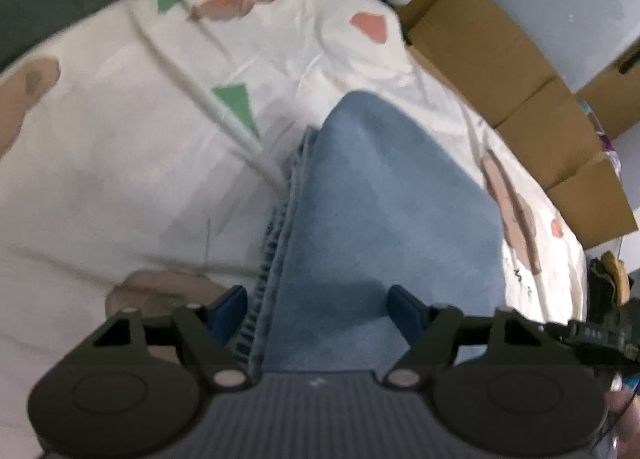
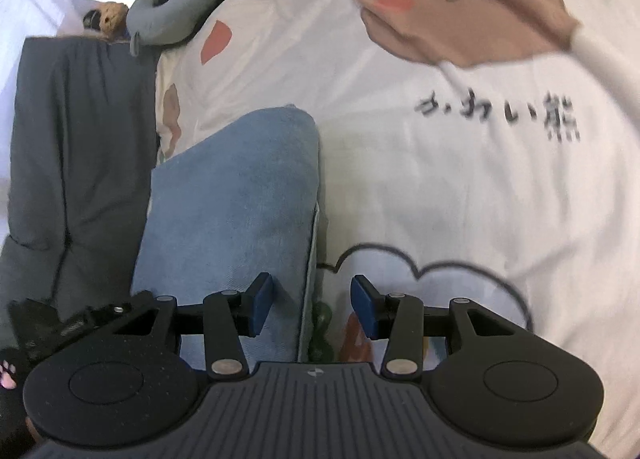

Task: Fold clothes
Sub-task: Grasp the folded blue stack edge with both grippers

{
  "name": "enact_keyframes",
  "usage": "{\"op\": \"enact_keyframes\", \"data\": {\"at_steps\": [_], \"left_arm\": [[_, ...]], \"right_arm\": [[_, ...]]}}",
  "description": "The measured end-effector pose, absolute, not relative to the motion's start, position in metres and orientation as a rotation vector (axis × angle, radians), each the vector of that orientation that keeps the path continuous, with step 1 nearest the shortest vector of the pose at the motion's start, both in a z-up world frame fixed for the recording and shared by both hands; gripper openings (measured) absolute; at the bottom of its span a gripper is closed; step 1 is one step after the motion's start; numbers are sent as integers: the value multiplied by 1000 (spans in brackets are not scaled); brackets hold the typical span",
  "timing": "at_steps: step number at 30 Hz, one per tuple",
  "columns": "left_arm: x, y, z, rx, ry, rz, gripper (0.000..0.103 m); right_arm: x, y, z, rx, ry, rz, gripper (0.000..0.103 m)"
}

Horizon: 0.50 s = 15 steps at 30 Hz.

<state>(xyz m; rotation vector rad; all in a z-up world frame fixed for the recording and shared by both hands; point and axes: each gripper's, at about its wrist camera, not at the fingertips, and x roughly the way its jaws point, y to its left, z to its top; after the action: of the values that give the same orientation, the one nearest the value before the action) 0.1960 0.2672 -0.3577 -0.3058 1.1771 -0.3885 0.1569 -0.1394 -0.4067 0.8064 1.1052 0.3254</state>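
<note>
Folded blue jeans (image 1: 380, 199) lie on the bear-print bedsheet (image 1: 120, 179); left claw (image 1: 316, 311) and right claw (image 2: 312, 305) hover released above them.

The right tool (image 2: 311, 307) hangs with jaws apart over the folded blue jeans' (image 2: 232, 195) edge, on a white bear-print sheet (image 2: 440, 187); a grey quilt (image 2: 80, 147) lies alongside.
</note>
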Motion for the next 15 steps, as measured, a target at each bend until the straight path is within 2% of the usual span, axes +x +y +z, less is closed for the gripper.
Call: {"op": "enact_keyframes", "data": {"at_steps": [8,15], "left_arm": [[202,282,-374,-378,1233,-424,82],[202,288,-379,-384,1235,-456,80]], "right_arm": [[157,-125,-413,863,1133,377,49],[153,-101,-418,883,1162,401,49]]}}
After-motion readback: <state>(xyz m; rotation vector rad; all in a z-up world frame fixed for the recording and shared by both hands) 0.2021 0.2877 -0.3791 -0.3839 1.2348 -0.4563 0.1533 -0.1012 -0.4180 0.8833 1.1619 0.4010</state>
